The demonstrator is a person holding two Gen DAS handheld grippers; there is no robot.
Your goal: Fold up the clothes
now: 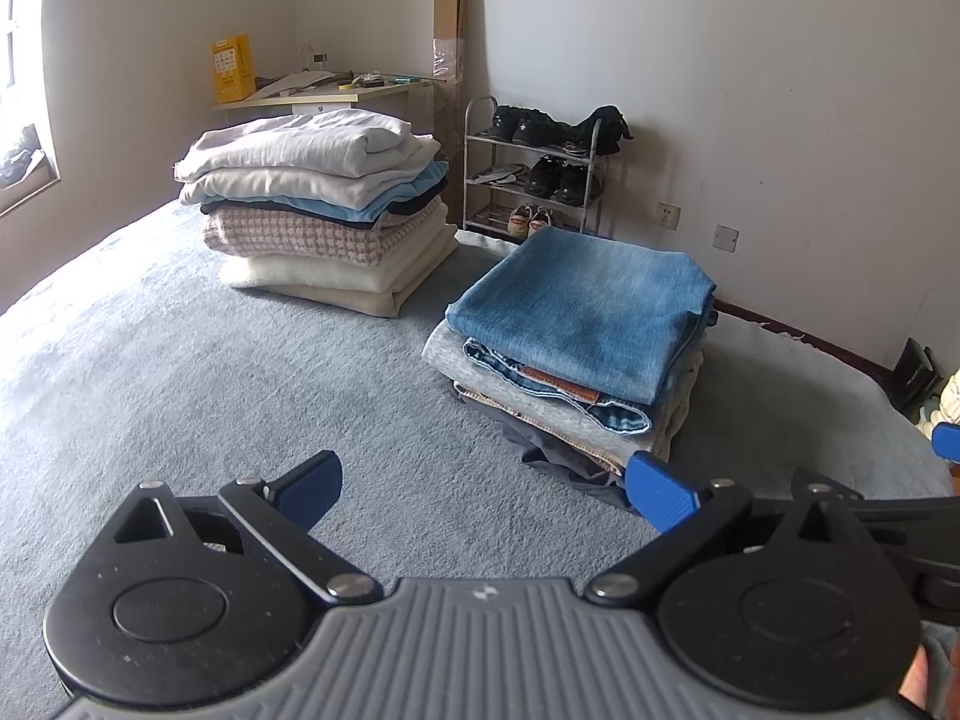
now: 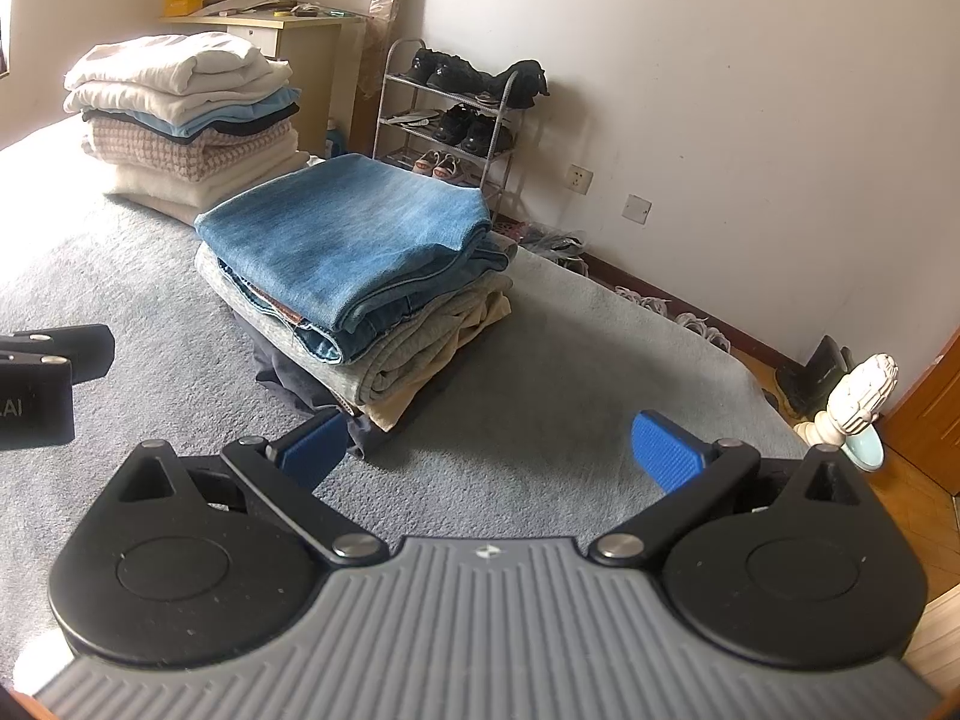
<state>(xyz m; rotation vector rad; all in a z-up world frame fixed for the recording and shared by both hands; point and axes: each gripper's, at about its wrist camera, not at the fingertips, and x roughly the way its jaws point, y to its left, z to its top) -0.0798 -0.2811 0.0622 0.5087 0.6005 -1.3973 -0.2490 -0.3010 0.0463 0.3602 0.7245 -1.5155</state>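
Denim-topped folded stack (image 1: pixel 576 336) sits on grey bed cover (image 1: pixel 210 372) — taller pale stack (image 1: pixel 318 204) beyond it. Left gripper (image 1: pixel 483 489) and right gripper (image 2: pixel 489 447) hover before denim stack — jaws spread, holding nothing.

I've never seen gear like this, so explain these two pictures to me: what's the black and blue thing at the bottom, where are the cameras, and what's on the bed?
Each picture comes from a camera mounted on a hand-held gripper, looking forward along its two blue fingers. One view shows the left gripper, the other the right gripper. Both are open and hold nothing. They hover over a bed covered by a grey blanket. On it sit two folded stacks: a denim pile nearer the grippers, and a pile of pale tops farther back. Behind stand a shoe rack and a desk against the wall.
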